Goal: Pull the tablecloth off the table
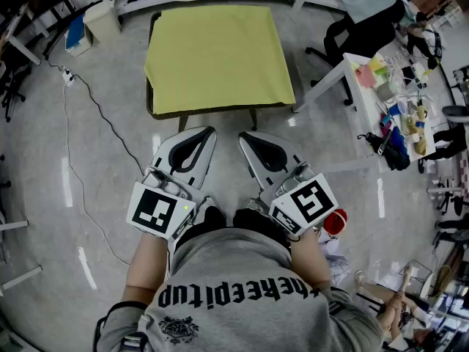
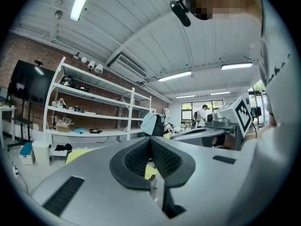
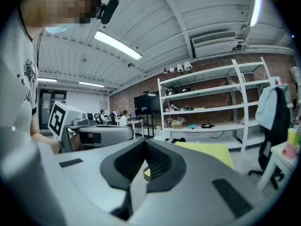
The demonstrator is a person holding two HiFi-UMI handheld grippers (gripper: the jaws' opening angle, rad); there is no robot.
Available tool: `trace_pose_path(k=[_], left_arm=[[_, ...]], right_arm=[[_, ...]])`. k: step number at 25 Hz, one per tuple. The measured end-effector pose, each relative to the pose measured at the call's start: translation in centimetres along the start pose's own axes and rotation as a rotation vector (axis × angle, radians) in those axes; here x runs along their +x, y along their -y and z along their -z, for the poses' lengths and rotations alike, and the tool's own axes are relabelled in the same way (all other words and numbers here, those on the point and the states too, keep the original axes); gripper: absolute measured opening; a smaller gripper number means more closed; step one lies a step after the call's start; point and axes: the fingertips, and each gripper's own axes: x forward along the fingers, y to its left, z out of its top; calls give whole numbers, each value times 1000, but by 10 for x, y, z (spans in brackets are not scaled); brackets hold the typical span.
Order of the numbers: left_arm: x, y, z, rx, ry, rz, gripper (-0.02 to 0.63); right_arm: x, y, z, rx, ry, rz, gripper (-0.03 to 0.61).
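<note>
- left claw (image 1: pixel 206 132) is pinched fully together with nothing in it; in the left gripper view its dark ribbed pads (image 2: pixel 136 159) meet at the tip
- right claw (image 1: pixel 246 136) is the same, jaws pressed together and empty
- i see both claws held side by side in front of the person's grey sweatshirt (image 1: pixel 234 284), roughly level, their tips closer together than their backs and aimed toward the counter (image 1: pixel 212 111)
- tablecloth (image 1: pixel 216 57) is yellow and lies spread flat over the counter, covering the whole top, with its near edge hanging a little over the front rim
- neither claw touches the cloth or the counter; a strip of grey floor (image 1: pixel 110 218) shows between the claw tips and the counter's front legs
- from the right gripper view the cloth shows as a yellow slab past the jaws and to the right, with white shelving (image 3: pixel 207 107) against a brick wall behind it
- black cable (image 1: pixel 95 108) trails over the floor left of the counter
- white desk (image 1: pixel 352 79) crowded with small things stands to the right, with a dark office chair (image 1: pixel 355 31) just beyond it
</note>
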Motion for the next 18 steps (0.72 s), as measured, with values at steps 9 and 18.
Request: trace_pose_path(k=[9, 18], left_arm=[[-5, -5, -2, 0, -3, 19, 14], [4, -2, 3, -2, 0, 46, 14]], right_arm=[[4, -4, -4, -7, 1, 25, 9], [0, 2, -1, 0, -3, 47, 10]])
